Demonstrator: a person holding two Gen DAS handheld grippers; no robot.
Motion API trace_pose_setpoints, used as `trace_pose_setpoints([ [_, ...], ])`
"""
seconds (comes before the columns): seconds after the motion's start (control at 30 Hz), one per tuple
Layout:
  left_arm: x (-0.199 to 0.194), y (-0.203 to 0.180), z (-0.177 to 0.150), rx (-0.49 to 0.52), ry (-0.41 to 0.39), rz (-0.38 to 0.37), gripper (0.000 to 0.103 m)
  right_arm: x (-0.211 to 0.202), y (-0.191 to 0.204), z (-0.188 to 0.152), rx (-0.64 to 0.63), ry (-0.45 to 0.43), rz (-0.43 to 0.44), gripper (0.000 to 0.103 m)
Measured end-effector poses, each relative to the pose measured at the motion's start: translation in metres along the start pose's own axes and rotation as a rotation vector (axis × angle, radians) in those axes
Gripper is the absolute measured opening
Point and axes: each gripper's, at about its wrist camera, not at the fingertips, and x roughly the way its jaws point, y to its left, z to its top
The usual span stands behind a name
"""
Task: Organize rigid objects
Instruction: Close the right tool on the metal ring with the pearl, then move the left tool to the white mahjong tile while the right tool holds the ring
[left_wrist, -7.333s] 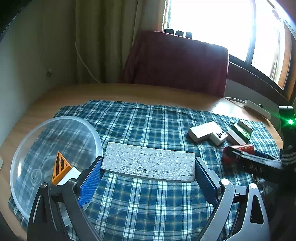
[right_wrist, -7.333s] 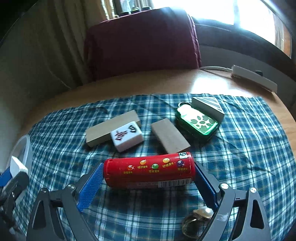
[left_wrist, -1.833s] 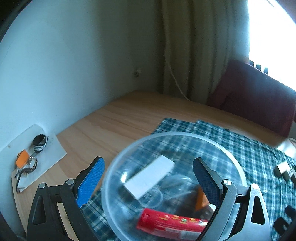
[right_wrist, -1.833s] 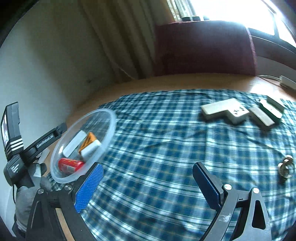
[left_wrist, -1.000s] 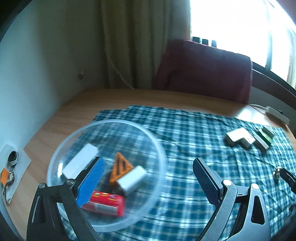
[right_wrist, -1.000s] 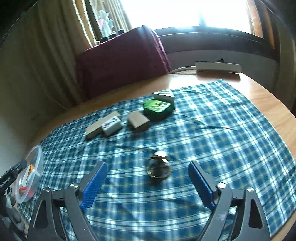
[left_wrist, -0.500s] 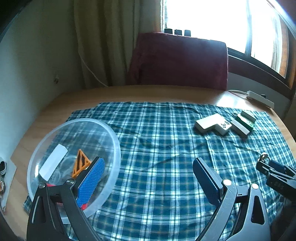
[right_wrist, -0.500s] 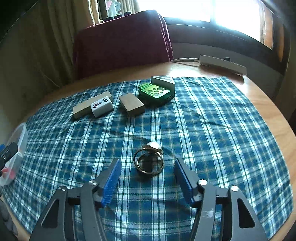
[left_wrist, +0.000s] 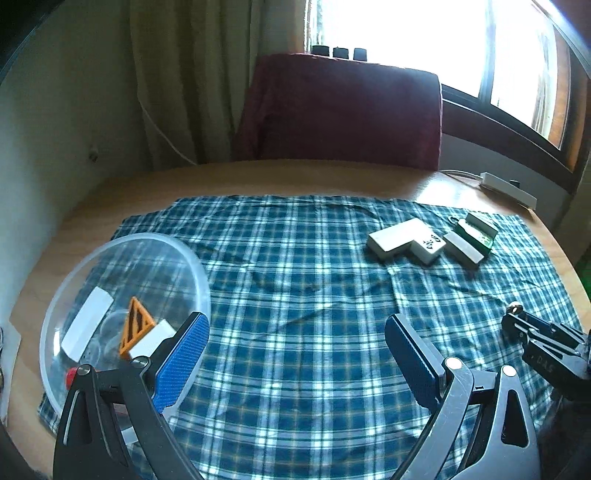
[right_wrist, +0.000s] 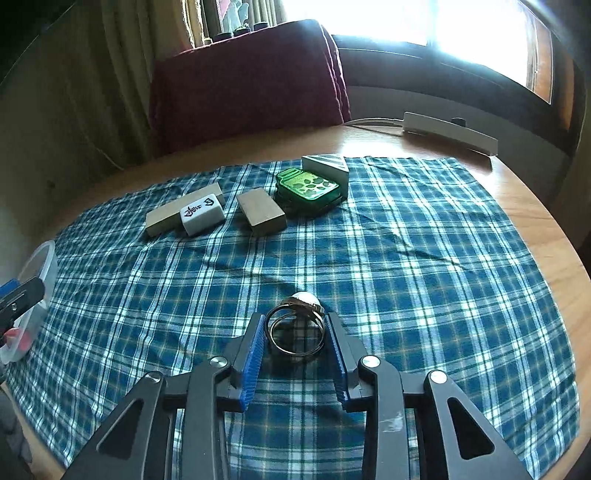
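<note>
Shiny metal ring (right_wrist: 296, 329) on matt checked cloth (right_wrist: 406, 266); clear glossy plastic bowl (left_wrist: 122, 258); smooth wooden table (left_wrist: 258, 177).

Domestic room, likely a dining area: round wooden table (left_wrist: 122, 199) with checked cloth (left_wrist: 295, 280), upholstered maroon chair (left_wrist: 343, 114), curtains (left_wrist: 192, 81), window (left_wrist: 406, 33), power strip (right_wrist: 447, 134).

**Layout on bench**

Cloth (left_wrist: 295, 295) spread over bench (left_wrist: 258, 177), chair (left_wrist: 340, 110) behind. Bowl (left_wrist: 199, 273) at cloth's left edge w/ flat block (left_wrist: 86, 323), wedge (left_wrist: 136, 328) + tube end (left_wrist: 71, 376) inside. Far right of cloth: long block (right_wrist: 164, 218), tile (right_wrist: 202, 214) touching in front, small block (right_wrist: 260, 210) just right, then tin (right_wrist: 308, 188), w/ triangular block (right_wrist: 327, 164) behind it. Ring (right_wrist: 295, 325) near centre-front, between right tongs (right_wrist: 295, 354) pads. Left tongs (left_wrist: 295, 354) beside bowl, above cloth. Power strip (right_wrist: 448, 133) at bench's far right edge.
</note>
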Motion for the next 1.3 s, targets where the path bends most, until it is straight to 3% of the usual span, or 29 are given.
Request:
trace_pose_setpoints([
  [0.4,0.032,-0.043,0.017,0.001,0.129,-0.114,0.097,-0.007,-0.033,-0.002,0.033,-0.014,-0.014,0.034],
  [0.77,0.064,-0.095,0.044,0.070,0.130,-0.085,0.097,-0.009,-0.039,-0.004,0.078,-0.010,0.056,0.034],
  [1.07,0.102,-0.114,0.063,0.040,0.145,-0.057,0.097,-0.012,-0.036,-0.009,0.081,-0.005,0.081,0.035],
  [1.2,0.115,-0.120,0.072,0.013,0.134,-0.057,0.097,-0.010,-0.036,-0.010,0.079,0.004,0.079,0.044],
  [1.3,0.125,-0.123,0.078,-0.012,0.138,-0.073,0.097,-0.010,-0.035,-0.010,0.073,0.004,0.078,0.045],
])
